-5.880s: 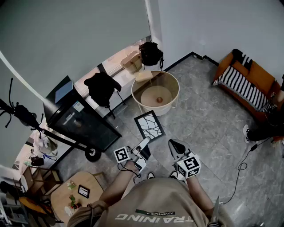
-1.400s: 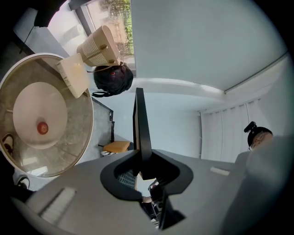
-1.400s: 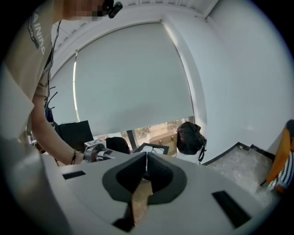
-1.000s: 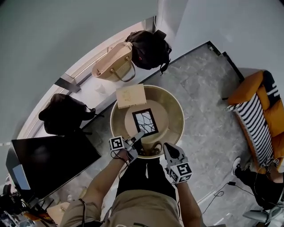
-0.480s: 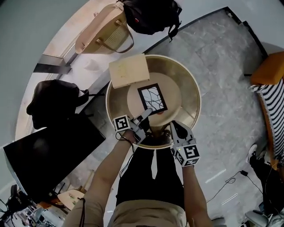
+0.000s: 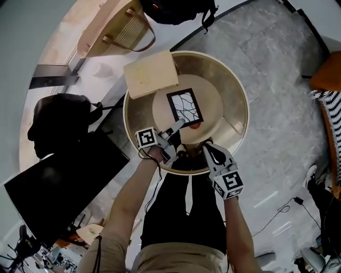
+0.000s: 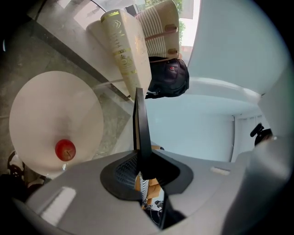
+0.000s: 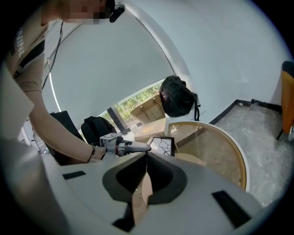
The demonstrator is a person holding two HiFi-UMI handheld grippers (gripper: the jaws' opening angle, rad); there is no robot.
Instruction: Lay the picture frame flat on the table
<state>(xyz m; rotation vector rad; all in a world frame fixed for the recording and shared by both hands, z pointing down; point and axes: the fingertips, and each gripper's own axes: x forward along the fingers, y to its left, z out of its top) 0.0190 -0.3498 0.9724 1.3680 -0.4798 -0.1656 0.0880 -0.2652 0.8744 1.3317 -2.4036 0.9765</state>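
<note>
The picture frame (image 6: 185, 106), black-edged with a white cracked pattern, hangs face up over the round glass-topped table (image 6: 242, 112). My left gripper (image 6: 179, 123) is shut on its near edge. In the left gripper view the frame (image 7: 139, 124) runs edge-on out of the clamped jaws of that gripper (image 7: 140, 158). In the right gripper view the frame (image 8: 161, 145) looks tilted, and I cannot tell whether it touches the glass. My right gripper (image 6: 206, 145) hovers at the table's near rim, shut and empty; its own view shows the gripper (image 8: 147, 158) with its tips meeting.
A pale wooden box (image 6: 151, 73) lies on the table's far left edge. A red apple (image 6: 194, 126) sits on the white lower shelf (image 7: 55, 119) under the glass. A woven bag (image 6: 114, 29) and a black backpack (image 6: 176, 9) rest on the sill beyond. A dark screen (image 6: 58, 181) stands at left.
Both grippers have come down toward the table, which now looms larger. The frame stays in the left gripper, lower over the glass than a second ago.
</note>
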